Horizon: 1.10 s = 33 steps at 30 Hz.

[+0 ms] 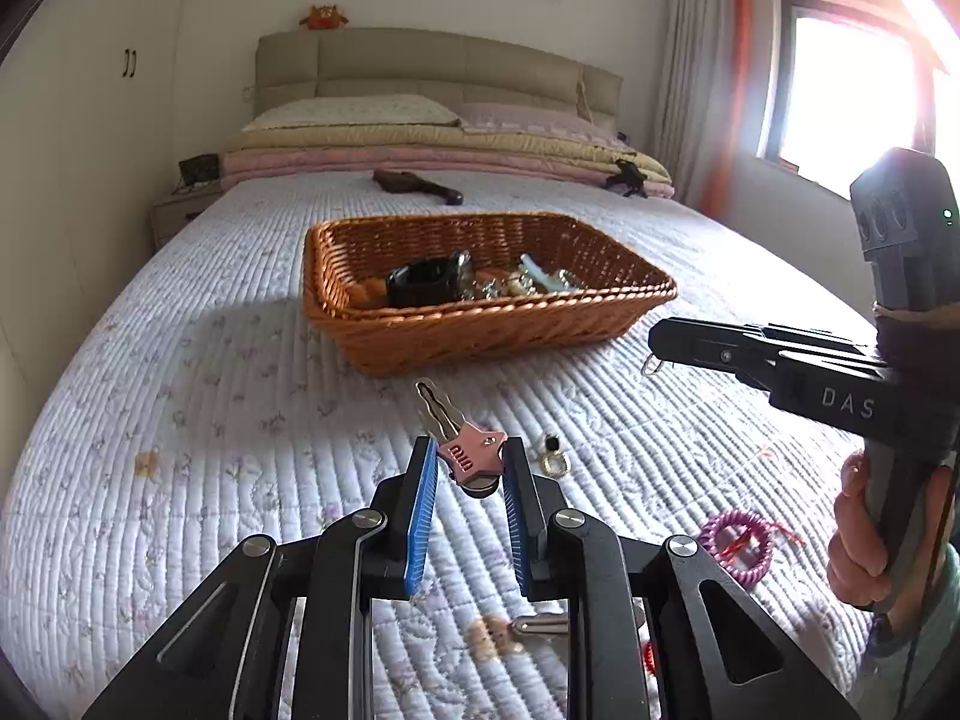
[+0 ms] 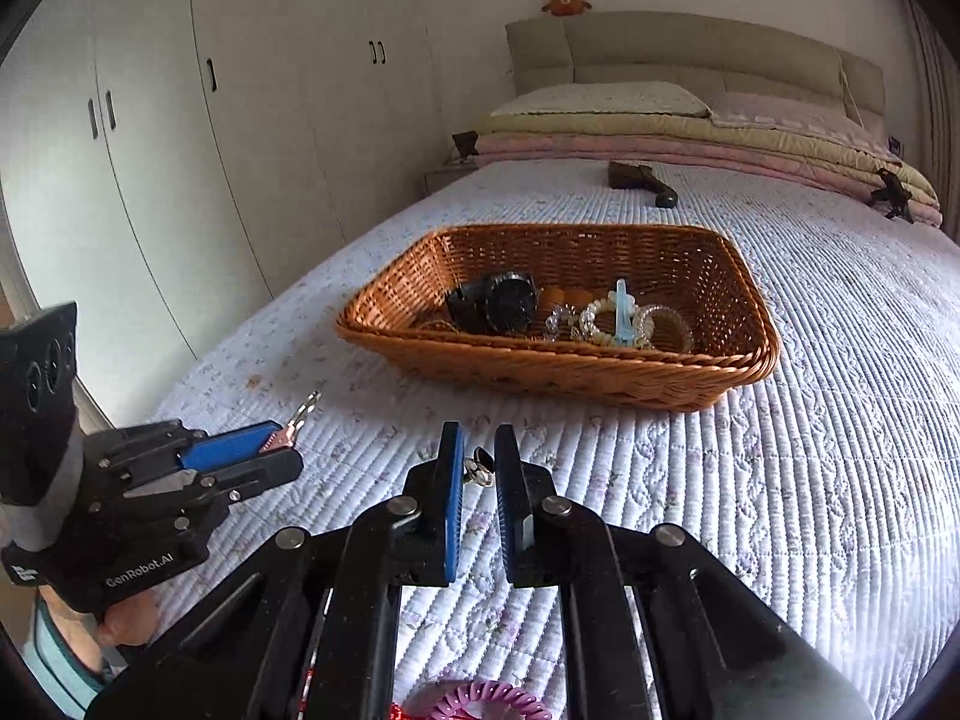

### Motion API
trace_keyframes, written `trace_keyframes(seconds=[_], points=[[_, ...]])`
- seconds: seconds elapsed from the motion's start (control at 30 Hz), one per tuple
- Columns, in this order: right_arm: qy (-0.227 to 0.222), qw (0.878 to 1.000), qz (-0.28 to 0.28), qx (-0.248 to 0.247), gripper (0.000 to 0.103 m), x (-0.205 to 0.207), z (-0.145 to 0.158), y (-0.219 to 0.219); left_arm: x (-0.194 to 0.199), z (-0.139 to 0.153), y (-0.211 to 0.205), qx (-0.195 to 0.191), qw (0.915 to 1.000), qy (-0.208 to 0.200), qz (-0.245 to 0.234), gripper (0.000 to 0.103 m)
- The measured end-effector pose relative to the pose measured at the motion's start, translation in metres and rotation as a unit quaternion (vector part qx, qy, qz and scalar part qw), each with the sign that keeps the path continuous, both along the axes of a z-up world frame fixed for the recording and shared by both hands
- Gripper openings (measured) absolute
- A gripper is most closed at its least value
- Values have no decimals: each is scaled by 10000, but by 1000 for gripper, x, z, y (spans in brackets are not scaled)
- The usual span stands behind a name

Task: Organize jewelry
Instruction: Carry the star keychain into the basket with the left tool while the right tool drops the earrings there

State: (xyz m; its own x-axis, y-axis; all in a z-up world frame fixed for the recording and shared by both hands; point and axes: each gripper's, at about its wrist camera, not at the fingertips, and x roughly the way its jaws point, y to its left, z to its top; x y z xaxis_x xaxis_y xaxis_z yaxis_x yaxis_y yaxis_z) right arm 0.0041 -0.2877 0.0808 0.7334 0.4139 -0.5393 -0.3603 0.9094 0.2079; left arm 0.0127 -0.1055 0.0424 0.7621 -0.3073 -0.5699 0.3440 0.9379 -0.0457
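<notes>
Gripping pink-headed key [image 1: 468,450] in my left gripper [image 1: 468,462], blue pads pressing both sides of head, blade pointing far toward wicker basket [image 1: 372,330]. My right gripper [image 2: 478,468] clenched on small ring [image 2: 480,471], held above quilt [image 2: 780,480]. Basket sits mid-bed, far of both grippers; inside: black watch [image 2: 501,303], bead bracelets [image 2: 591,315], light-blue clip [image 2: 624,312]. On quilt near me: purple coil hair tie [image 1: 735,543] at right, small gold trinket [image 1: 555,462] just right of key.

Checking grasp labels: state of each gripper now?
Left gripper: closed on pink key.
Right gripper: closed on small ring.
</notes>
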Motion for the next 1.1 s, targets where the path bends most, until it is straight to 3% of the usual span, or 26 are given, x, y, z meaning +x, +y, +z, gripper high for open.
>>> trace_keyframes(seconds=[0.17,0.4,0.53,0.63,0.7,1.1], points=[[69,9983,-91,577,12,10,16,-20,6,22,-13,-11,9997,-112,-197,22],[55,9961,-664,587,12,59,35,-41,54,57,-42,-74,9982,-213,-558,22],[318,9931,-939,631,12,103,27,-52,100,46,-60,-175,9975,36,-681,22],[525,9913,-1058,585,12,129,16,-54,126,30,-72,14,9976,211,-663,22],[607,9908,-1056,590,12,139,9,-54,134,23,-81,191,9973,209,-682,22],[833,9894,-1171,223,13,160,-18,-48,157,3,-84,131,9965,497,-658,23]])
